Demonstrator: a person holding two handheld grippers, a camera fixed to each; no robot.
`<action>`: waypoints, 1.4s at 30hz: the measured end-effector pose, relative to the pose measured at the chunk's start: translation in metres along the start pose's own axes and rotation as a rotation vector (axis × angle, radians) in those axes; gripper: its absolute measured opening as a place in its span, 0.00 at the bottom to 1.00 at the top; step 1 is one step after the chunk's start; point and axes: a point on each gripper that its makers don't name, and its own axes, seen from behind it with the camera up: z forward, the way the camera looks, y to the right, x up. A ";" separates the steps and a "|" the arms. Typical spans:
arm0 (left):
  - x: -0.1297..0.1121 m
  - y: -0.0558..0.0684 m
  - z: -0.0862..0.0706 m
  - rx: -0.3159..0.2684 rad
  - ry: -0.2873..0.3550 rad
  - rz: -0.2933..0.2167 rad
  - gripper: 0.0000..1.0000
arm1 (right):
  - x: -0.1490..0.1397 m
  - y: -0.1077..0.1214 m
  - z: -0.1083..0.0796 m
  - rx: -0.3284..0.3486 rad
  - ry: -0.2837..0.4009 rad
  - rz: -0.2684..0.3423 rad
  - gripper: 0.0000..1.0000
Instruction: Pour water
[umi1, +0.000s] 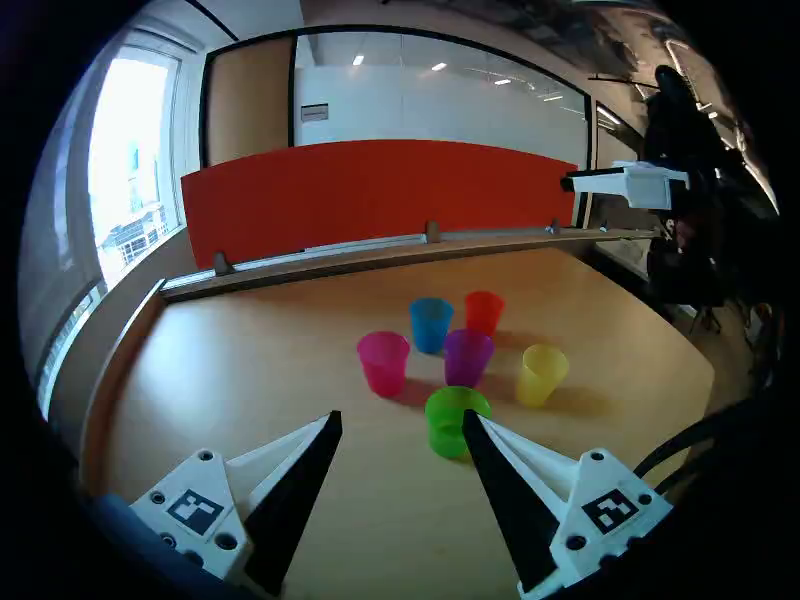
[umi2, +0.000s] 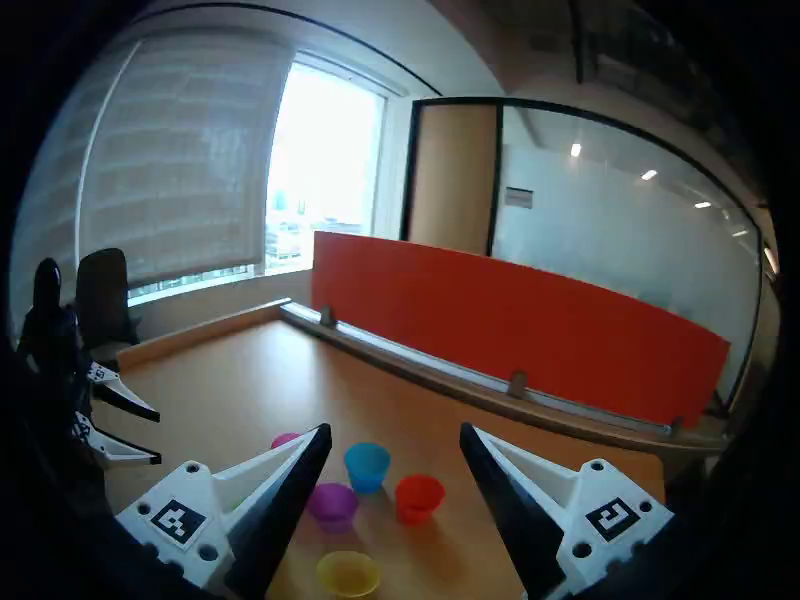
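Several plastic cups stand clustered on the wooden table (umi1: 250, 380): pink (umi1: 383, 362), blue (umi1: 431, 324), red (umi1: 483, 312), purple (umi1: 467, 357), yellow (umi1: 541, 374) and green (umi1: 455, 420). My left gripper (umi1: 400, 420) is open just short of the green cup, which sits by its right fingertip. My right gripper (umi2: 395, 430) hovers open above the cluster, looking down on the blue cup (umi2: 367, 466), red cup (umi2: 418, 498), purple cup (umi2: 333, 505) and yellow cup (umi2: 348, 574). The pink cup (umi2: 285, 440) peeks out behind its left finger. No water is visible.
An orange divider panel (umi1: 380, 195) runs along the table's far edge. The right gripper (umi1: 625, 185) shows high at the right, held by a person in dark clothes. The left gripper (umi2: 120, 425) appears at the left, open. An office chair (umi2: 100, 290) stands by the window.
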 end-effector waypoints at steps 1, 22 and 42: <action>0.002 -0.001 0.000 0.001 0.004 -0.001 0.89 | -0.001 0.003 -0.005 -0.017 0.007 0.009 0.99; 0.037 -0.016 0.007 0.061 0.094 -0.039 0.89 | -0.007 0.074 -0.097 -0.343 0.152 0.212 1.00; 0.110 -0.052 -0.011 0.152 0.283 -0.098 0.89 | -0.021 0.098 -0.123 -0.492 0.184 0.234 0.99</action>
